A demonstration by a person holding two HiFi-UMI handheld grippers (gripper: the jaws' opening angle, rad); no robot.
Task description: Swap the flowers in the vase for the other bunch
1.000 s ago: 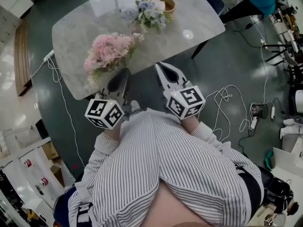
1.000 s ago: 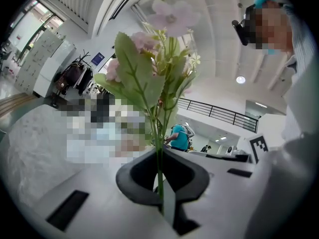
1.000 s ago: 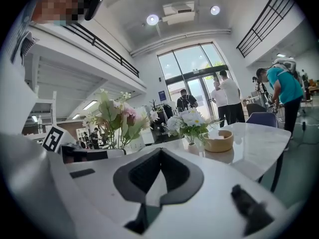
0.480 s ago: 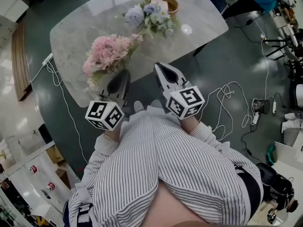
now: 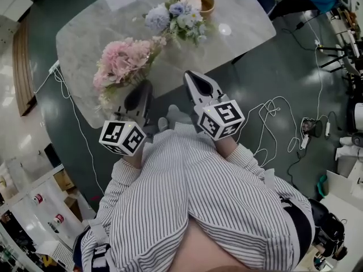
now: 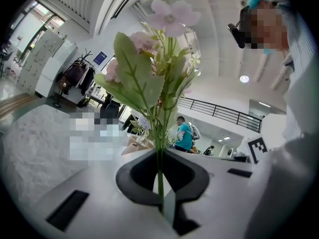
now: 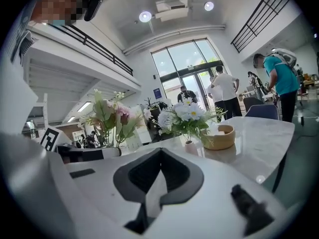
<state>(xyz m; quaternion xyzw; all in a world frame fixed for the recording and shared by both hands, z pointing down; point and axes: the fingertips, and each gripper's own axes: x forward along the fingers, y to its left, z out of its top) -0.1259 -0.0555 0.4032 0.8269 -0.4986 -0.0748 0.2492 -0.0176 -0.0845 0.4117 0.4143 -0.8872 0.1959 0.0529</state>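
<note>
My left gripper (image 5: 140, 94) is shut on the green stems of the pink bunch (image 5: 121, 61), which hangs over the near edge of the marble table (image 5: 85, 33). In the left gripper view the stems run straight up from between the closed jaws of the left gripper (image 6: 161, 185) to the pink bunch (image 6: 162, 59). The blue and white bunch (image 5: 176, 18) stands in a small pale vase (image 7: 191, 146) further back on the table. My right gripper (image 5: 196, 83) is shut with nothing in it, just to the right of the pink bunch. In its own view the right gripper (image 7: 158, 177) points at the vase.
A wooden bowl (image 5: 199, 2) stands right behind the vase, also seen as the bowl (image 7: 220, 137) beside it. Cables (image 5: 272, 123) lie on the dark floor to the right. People stand beyond the table's far end (image 7: 279, 83).
Both grippers have edged a little toward the table. The pink bunch has stayed in the left gripper, and the right gripper has stayed shut.
</note>
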